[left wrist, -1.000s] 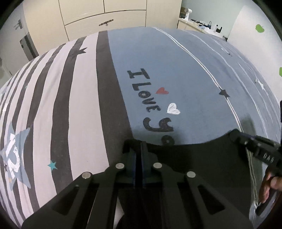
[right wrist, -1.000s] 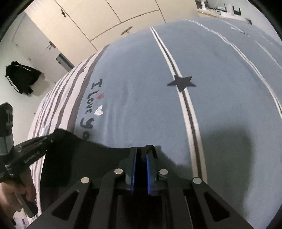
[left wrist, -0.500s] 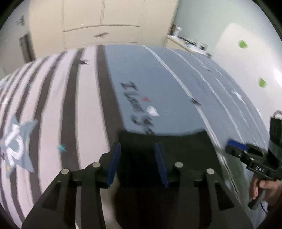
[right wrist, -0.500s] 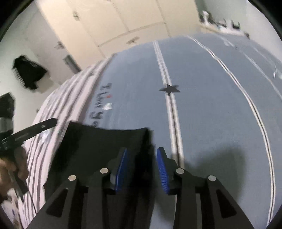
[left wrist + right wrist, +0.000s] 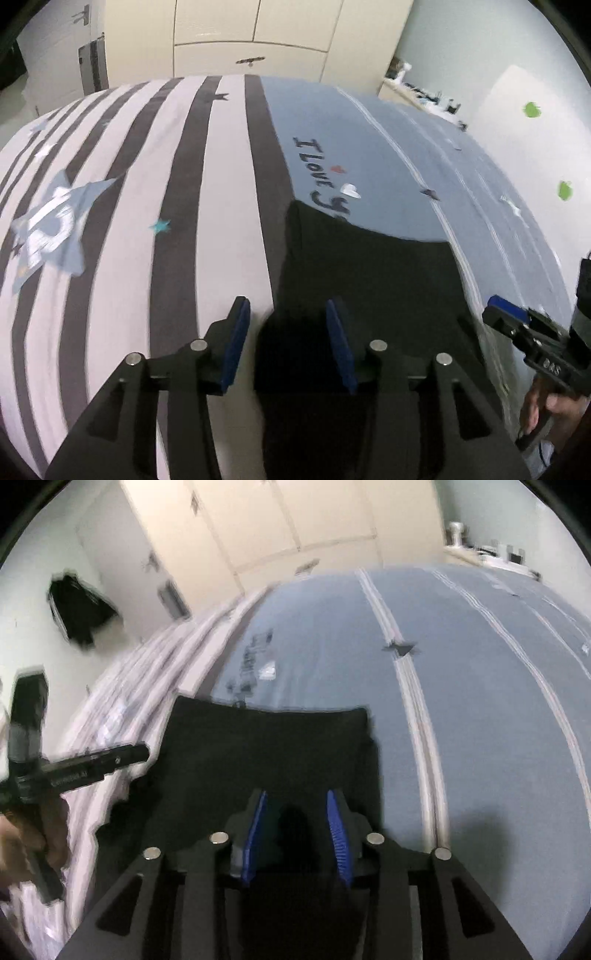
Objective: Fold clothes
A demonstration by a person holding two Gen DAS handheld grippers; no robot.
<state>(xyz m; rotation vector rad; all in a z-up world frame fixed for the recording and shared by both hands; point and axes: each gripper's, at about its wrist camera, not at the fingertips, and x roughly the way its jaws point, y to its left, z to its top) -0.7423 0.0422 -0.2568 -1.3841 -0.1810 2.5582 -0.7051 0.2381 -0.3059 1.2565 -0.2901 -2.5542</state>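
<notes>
Bedspread (image 5: 369,147) reads "I Love"; tool stamped "DAS".

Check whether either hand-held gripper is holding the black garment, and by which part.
Neither. The left hand-held gripper and right hand-held gripper are both opening, pads clear of the black garment, which lies on the bed.

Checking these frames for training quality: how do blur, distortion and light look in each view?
Left wrist view: strong fisheye bulge, bedspread lettering slightly smeared, black garment too dark for detail. Right wrist view: heavier motion blur, worst at the left edge around the left gripper; bedspread stripes smeared; garment featureless black.
</notes>
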